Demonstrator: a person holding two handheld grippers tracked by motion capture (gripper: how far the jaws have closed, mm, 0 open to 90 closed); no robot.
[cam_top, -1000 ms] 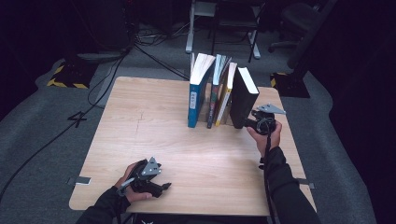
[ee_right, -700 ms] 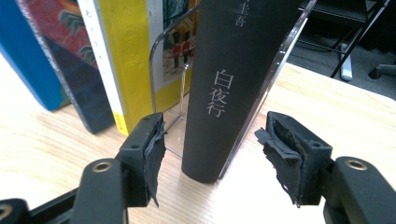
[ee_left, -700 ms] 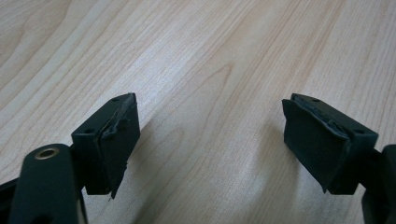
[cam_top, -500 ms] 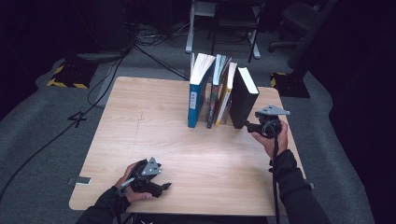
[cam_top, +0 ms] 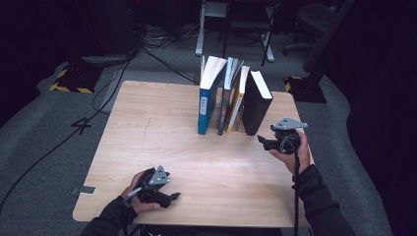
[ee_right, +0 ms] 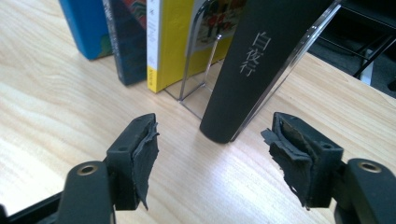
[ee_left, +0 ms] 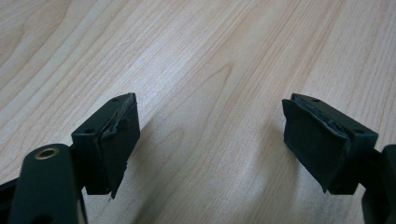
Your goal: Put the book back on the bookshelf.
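Four books stand in a row at the table's [cam_top: 147,147] far side, and the black book [cam_top: 255,103] at the row's right end leans just ahead of the right gripper [ee_right: 212,158], jaws spread wide with its spine between them, not touching. The left gripper [ee_left: 210,140] sits low at the near edge, jaws wide apart over bare wood.
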